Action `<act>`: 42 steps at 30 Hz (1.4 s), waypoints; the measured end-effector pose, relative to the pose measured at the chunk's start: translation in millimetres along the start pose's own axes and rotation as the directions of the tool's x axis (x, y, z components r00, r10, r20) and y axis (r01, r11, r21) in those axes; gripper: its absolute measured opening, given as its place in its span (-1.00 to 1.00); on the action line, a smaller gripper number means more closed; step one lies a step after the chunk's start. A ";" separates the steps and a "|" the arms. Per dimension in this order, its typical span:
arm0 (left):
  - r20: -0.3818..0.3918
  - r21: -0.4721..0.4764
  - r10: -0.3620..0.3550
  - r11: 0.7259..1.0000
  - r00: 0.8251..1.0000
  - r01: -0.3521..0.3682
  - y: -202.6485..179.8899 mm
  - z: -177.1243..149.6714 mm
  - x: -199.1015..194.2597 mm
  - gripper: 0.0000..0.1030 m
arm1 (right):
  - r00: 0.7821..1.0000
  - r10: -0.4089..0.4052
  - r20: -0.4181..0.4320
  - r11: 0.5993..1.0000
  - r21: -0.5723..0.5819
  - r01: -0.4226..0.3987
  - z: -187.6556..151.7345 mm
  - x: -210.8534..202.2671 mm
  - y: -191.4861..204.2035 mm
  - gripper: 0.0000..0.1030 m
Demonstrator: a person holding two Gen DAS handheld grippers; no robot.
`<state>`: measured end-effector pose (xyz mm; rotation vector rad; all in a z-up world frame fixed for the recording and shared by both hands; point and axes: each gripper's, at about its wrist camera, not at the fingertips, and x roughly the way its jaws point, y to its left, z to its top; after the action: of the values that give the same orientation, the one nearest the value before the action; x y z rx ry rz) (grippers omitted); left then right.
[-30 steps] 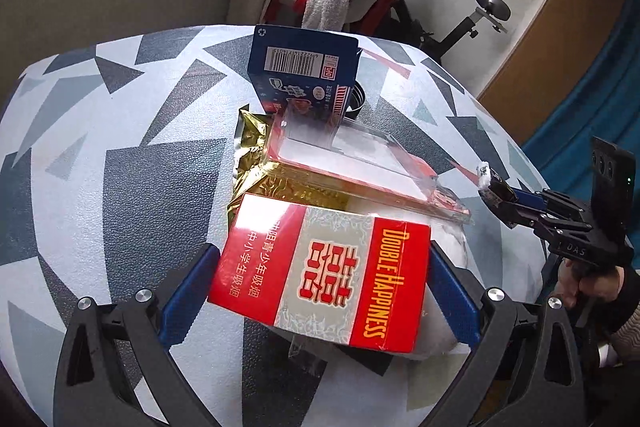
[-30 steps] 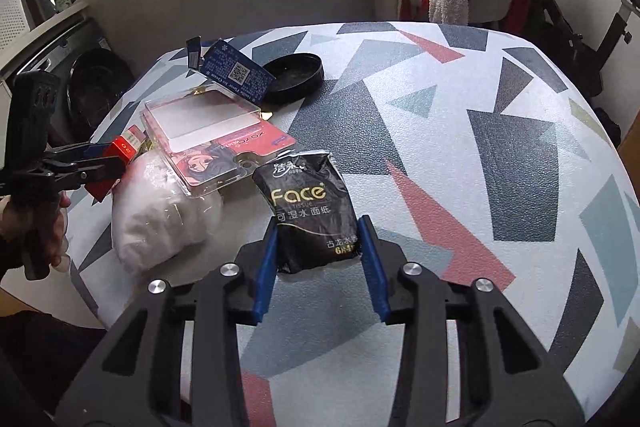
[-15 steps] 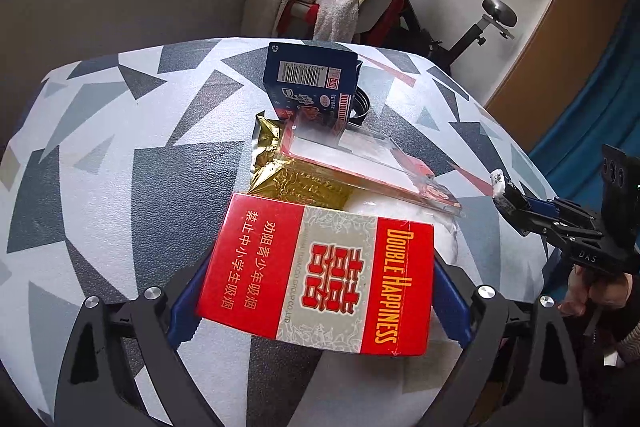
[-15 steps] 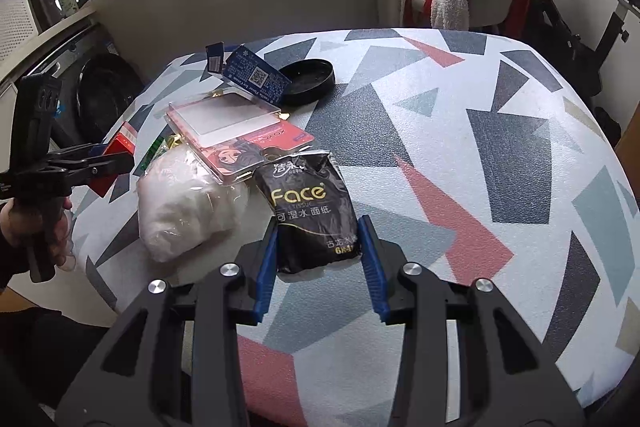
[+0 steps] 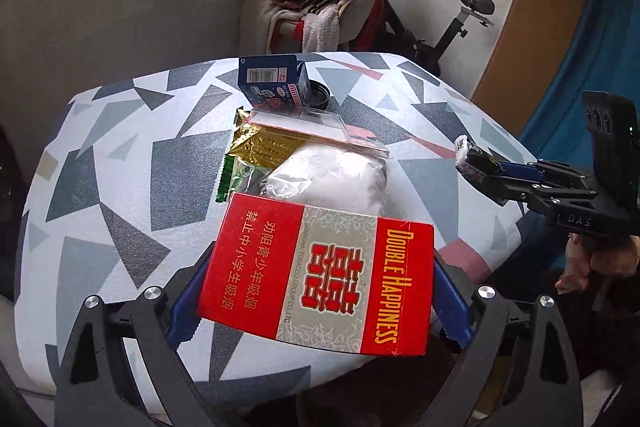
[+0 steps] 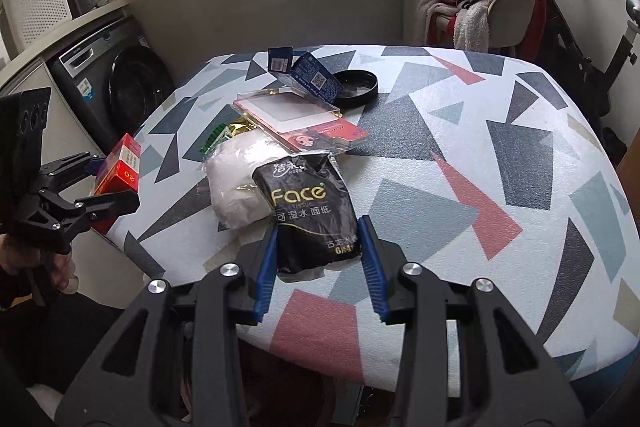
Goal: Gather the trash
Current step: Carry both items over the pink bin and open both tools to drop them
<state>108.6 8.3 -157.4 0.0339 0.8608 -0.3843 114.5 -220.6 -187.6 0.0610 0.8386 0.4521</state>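
- The left tool (image 5: 316, 291) stood wide, its jaws having just closed slightly, clamped on the red cigarette carton (image 5: 320, 279), held above the worktop (image 5: 120, 167) edge.
- The right tool (image 6: 320, 251) gripped the black tissue pack (image 6: 312, 215), lifted over the worktop.

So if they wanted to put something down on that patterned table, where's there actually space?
Plenty on the table's whole side right of the black lid and the tissue pack. Its near strip in front of the right gripper is bare too. It is crowded at the left: blue box, clear tray, gold wrapper and white bag overlap.
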 end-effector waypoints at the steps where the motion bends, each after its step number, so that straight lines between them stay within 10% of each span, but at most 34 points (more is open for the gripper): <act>1: -0.001 0.000 0.000 1.000 1.000 0.000 -3.6 -5.3 -3.6 0.77 | 1.000 0.001 0.000 1.000 -0.002 -0.001 -2.5 -2.9 1.8 -0.21; 17: -0.016 -0.041 0.006 0.999 1.000 -0.006 -41.0 -73.9 -41.1 0.77 | 1.000 0.008 0.012 1.000 -0.010 -0.008 -33.7 -43.4 25.6 -0.21; 42: -0.013 -0.003 0.010 1.000 1.000 -0.010 -63.8 -86.5 -52.6 0.89 | 1.000 0.021 -0.002 1.000 -0.020 -0.021 -52.6 -49.4 41.0 -0.21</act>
<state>-7.5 -18.8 -167.0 0.0378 0.8740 -0.3735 32.6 -210.3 -178.8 0.0513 0.8358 0.4806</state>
